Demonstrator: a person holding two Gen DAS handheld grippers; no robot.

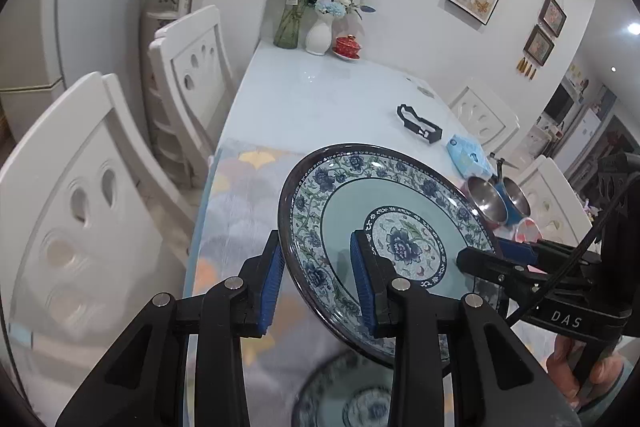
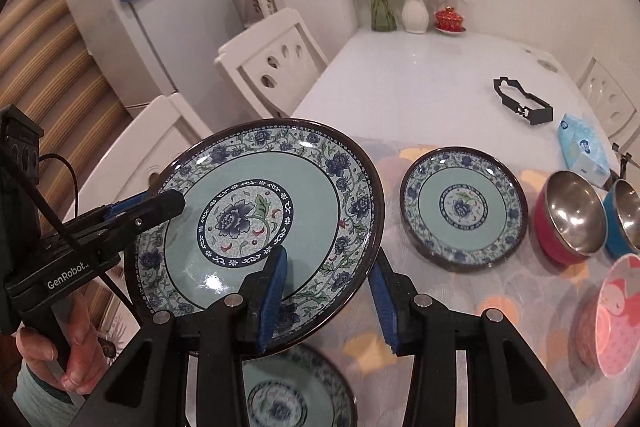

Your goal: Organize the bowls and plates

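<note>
Both claws, left (image 1: 318, 283) and right (image 2: 330, 291), grasp one plate (image 2: 256, 211) above the white surface (image 2: 420, 75). Vases (image 2: 415, 9), chairs (image 2: 272, 63), fridge (image 2: 168, 27) beyond.

Even, fairly bright indoor light fills both views. A ceiling lamp (image 1: 633, 28) glares at the right edge of the left wrist view. Glare spots sit on the large plate (image 2: 256, 215) and steel bowl (image 2: 572, 211). Fisheye bending darkens the corners; the lowest plate (image 2: 280, 399) at bottom centre is blurred.

We see a teal plate (image 2: 256, 215) with blue floral rim, a matching smaller plate (image 2: 464, 205), a red-pink steel-lined bowl (image 2: 568, 217), and blue gripper pads (image 2: 274, 291).
</note>
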